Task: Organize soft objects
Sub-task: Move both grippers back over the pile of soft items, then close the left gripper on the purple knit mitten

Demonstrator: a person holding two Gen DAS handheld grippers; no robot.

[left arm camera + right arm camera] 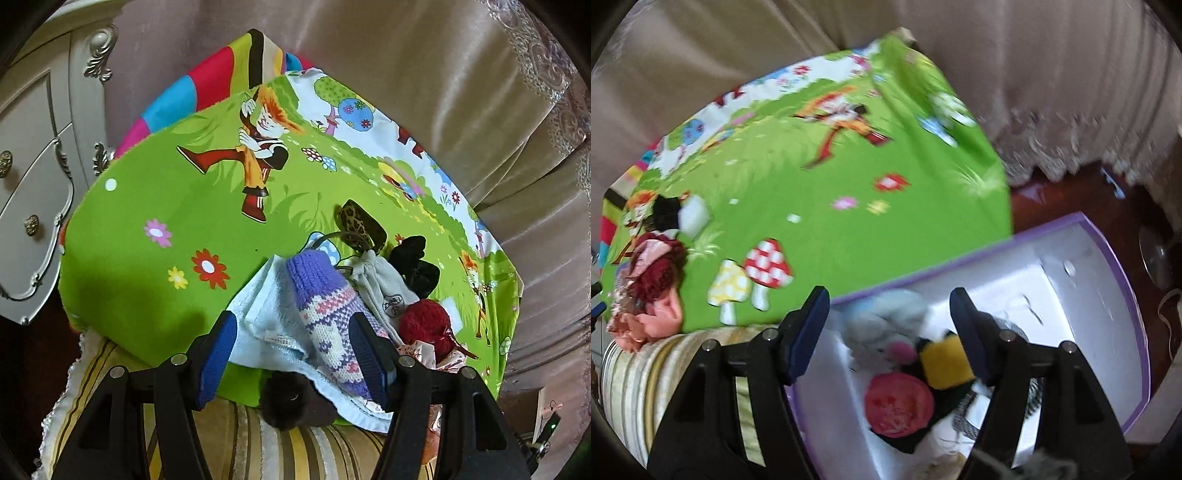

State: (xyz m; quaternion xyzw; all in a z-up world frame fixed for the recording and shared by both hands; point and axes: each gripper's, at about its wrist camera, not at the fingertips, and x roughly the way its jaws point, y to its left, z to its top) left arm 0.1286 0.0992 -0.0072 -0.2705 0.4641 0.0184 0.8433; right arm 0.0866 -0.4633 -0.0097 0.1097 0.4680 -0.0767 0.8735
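Two claws worked the sort: right claw [888,332] hung released over the box [1108,236] holding soft toys [897,343], while left claw [293,354], unclenched, straddled the knit sock [325,317] on the green sheet [147,280]; next move likely needed closing on it.

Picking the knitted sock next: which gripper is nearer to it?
Left. The left gripper is open around the purple knitted sock; the right gripper hangs open over the white box, away from the pile.
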